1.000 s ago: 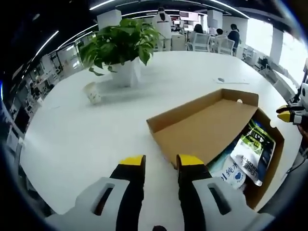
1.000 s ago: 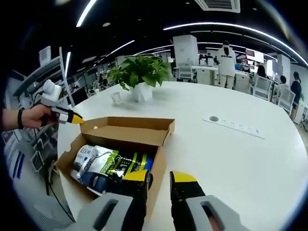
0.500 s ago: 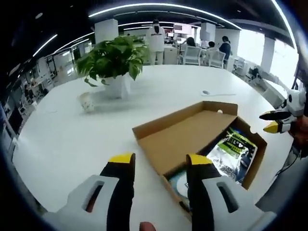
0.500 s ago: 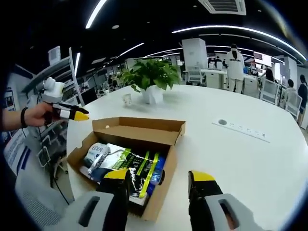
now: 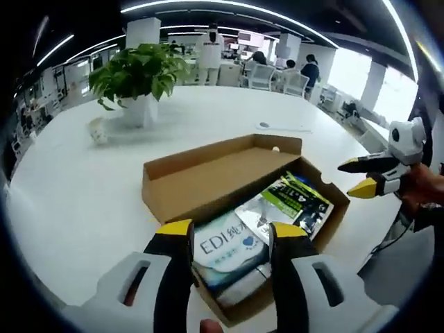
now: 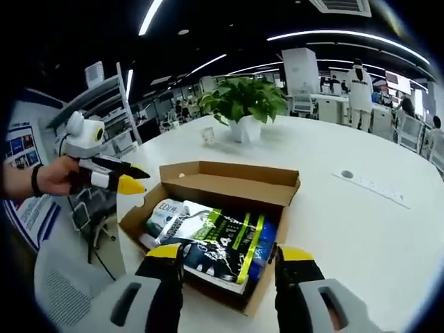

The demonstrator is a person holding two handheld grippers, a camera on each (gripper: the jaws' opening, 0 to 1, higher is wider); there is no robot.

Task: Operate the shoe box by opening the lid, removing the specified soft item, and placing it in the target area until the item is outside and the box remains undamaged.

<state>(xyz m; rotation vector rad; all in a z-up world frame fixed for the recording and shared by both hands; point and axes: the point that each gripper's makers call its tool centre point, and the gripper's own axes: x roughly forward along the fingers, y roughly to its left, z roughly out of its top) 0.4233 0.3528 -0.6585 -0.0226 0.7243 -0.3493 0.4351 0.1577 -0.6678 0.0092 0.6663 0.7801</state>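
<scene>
The shoe box (image 5: 236,201) sits open near the worktop (image 5: 83,180) edge, soft packs (image 5: 229,246) inside; both the left claw (image 5: 223,236) and the right claw (image 6: 229,258) hover with jaws apart, holding nothing. A careless dip could catch a cardboard wall and tear it. The right gripper view shows a power strip (image 6: 371,186) behind the box; the left shows the white pack's lettering.

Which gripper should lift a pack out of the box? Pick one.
Probably left. The left gripper, open, is right over the white pack at the near end of the box. The right gripper, also open, hangs over the green pack.
</scene>
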